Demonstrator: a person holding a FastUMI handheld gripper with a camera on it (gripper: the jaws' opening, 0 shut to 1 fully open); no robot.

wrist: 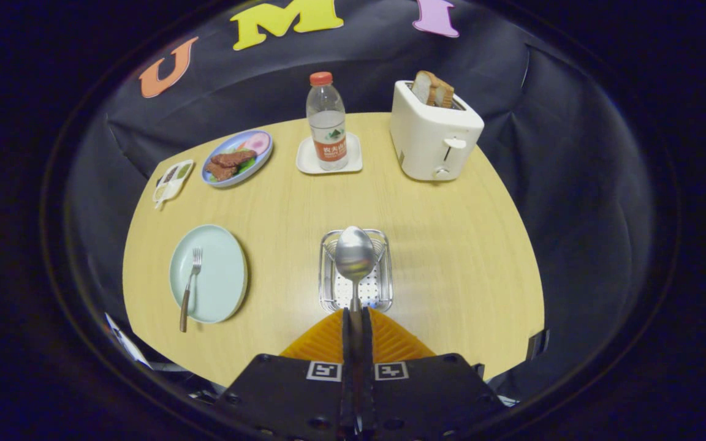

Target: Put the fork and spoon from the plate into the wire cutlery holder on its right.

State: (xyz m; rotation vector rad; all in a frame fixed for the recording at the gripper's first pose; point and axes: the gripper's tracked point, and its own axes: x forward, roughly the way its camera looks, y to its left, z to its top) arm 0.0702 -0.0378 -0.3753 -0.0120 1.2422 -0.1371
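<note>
We've got the jaws clamped on the spoon (355, 260) handle above the wire cutlery holder (383, 288); slick, stiff metal, so grip stays firm.

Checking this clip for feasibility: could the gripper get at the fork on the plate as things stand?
Probably not yet: the gripper is shut on the spoon over the wire holder. The fork lies uncovered on the plate.

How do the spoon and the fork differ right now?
The spoon is held in the shut claw, bowl forward over the wire cutlery holder; the fork lies free on the pale plate. The fork's handle looks brown; on the spoon only bare metal shows. Both have metal heads.
</note>
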